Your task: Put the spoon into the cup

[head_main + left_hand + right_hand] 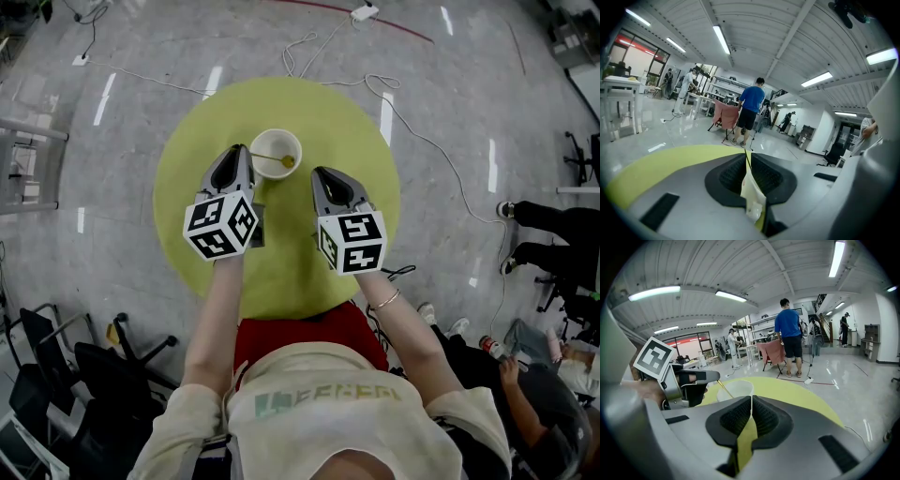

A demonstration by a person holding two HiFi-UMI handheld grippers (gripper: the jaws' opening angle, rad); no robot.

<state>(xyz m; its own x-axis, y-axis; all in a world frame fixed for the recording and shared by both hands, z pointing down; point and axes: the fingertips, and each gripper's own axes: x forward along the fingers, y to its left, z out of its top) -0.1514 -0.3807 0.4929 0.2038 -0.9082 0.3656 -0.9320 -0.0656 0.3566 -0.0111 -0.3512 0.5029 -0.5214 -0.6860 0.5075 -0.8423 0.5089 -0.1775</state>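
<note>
A white cup (276, 153) stands on the round yellow-green table (197, 187), towards its far side. A thin gold spoon (272, 157) leans inside the cup, bowl down and handle pointing left. My left gripper (247, 155) sits at the cup's near-left rim, shut on the end of the spoon's handle. In the right gripper view the spoon handle (724, 389) runs from the left gripper (707, 376) down into the cup (737, 389). My right gripper (319, 174) hovers just right of the cup, shut and holding nothing. The cup is mostly hidden in the left gripper view.
Cables (412, 122) trail over the grey floor beyond the table. Black chairs (103, 366) stand at the near left and seated people (548, 234) at the right. A person in a blue shirt (788, 336) stands far off by tables.
</note>
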